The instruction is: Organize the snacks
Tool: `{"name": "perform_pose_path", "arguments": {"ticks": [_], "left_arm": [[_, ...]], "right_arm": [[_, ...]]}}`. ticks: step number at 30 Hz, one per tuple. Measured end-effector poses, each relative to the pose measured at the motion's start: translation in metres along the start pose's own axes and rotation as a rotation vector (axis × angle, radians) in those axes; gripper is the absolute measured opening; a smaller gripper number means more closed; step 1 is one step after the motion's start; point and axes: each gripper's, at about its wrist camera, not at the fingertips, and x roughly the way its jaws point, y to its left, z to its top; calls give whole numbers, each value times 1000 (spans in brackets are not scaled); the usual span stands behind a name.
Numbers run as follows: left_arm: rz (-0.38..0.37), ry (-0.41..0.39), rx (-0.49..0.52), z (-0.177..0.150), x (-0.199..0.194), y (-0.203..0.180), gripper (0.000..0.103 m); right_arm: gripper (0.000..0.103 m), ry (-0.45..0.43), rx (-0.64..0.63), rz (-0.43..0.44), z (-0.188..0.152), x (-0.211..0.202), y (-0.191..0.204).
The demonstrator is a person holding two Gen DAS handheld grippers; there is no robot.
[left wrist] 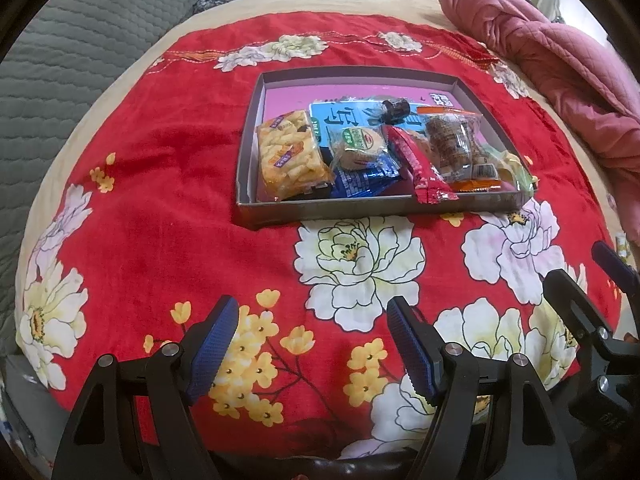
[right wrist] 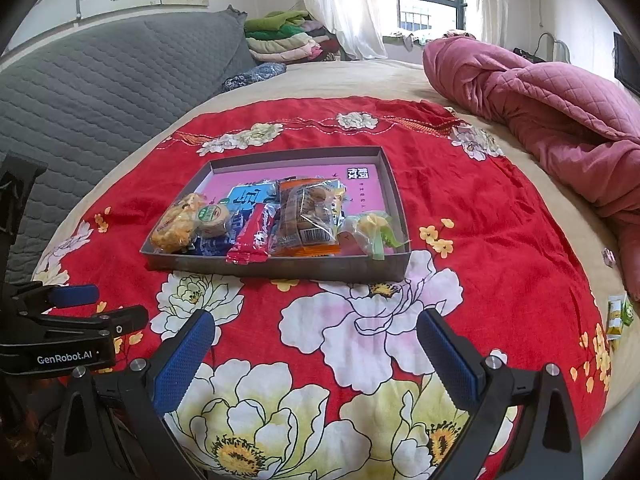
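A shallow grey cardboard box lies on a red cloth with big flowers, and this cloth covers a bed with a beige sheet. Inside the box the floor is pink, and the snacks lie together in the near half of it. At the left side is a yellow packet of puffed sticks, beside it a round cake with a green label that rests on a blue wrapper. A red bar wrapper leans over the near wall of the box, and just to the right of it lies a clear bag with orange ends full of small brown pieces. A small dark wrapped sweet sits further back on a light blue packet. In the right wrist view, a yellow and green wrapped sweet is in the near right corner of the box. One more small green and yellow packet lies outside, on the bed at the right edge of the cloth. The left tool hovers over the cloth in front of the box, its blue pads spread and nothing between them. The right tool also hovers there, spread wide and empty. A pink quilt is bundled at the right of the bed.
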Motion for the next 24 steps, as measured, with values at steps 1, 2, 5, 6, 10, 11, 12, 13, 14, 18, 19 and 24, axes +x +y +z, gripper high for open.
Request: {"name": "perform_pose_path", "arguments": {"ticks": [1, 2, 5, 6, 10, 11, 12, 13, 14, 18, 19, 24], "left_arm": [[0, 2, -1, 0, 0, 0, 78], [-1, 1, -2, 0, 1, 0, 78], [0, 3, -4, -1, 1, 1, 78], [0, 5, -5, -2, 2, 1, 78], [-7, 24, -12, -5, 10, 2, 78], [-9, 27, -12, -6, 12, 2, 78], [-12, 29, -10, -7, 14, 2, 78], [-16, 30, -9, -8, 16, 1, 78], [-21, 30, -8, -9, 17, 0, 78], [-70, 13, -5, -11, 20, -3, 78], [-80, 4, -1, -11, 20, -4, 78], [-104, -50, 8, -7, 17, -6, 78]], "right_arm": [[102, 0, -2, -1, 0, 0, 0], [102, 0, -2, 0, 0, 0, 0], [102, 2, -2, -1, 0, 1, 0], [102, 5, -1, 0, -1, 1, -1], [102, 13, -2, 2, -2, 4, -1], [102, 17, -2, 2, -2, 6, -1], [102, 21, -1, 3, -3, 8, -2], [102, 23, 0, 3, -4, 10, -2], [102, 26, 1, 3, -4, 11, -2], [102, 41, 2, 4, -6, 20, -2], [102, 43, 2, 3, -7, 23, -1], [102, 61, 14, 6, -9, 34, -5]]}}
